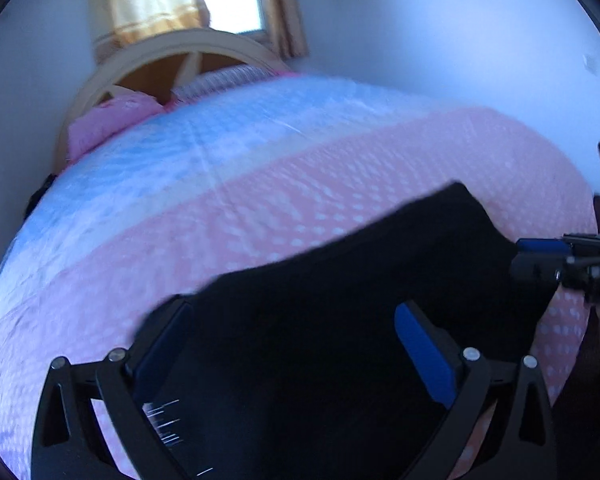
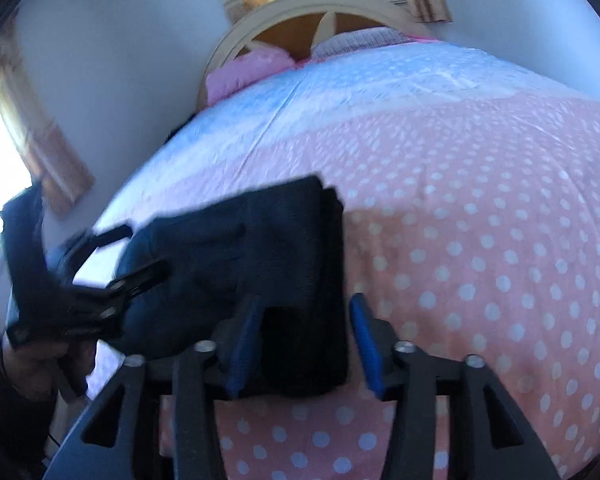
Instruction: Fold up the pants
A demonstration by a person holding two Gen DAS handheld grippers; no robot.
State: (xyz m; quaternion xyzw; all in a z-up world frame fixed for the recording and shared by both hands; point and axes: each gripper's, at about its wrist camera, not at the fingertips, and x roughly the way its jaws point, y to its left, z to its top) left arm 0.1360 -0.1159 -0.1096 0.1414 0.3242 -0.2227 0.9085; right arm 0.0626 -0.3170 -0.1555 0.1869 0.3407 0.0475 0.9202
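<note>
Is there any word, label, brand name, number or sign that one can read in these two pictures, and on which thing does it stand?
None can be read.
Left gripper: a few white marks on its left finger, too blurred to tell whether they are text.
Dark pants: no tag or print shows.
Polka-dot bedcover: a dot pattern only, no lettering.
Right gripper: no marking shows.
</note>
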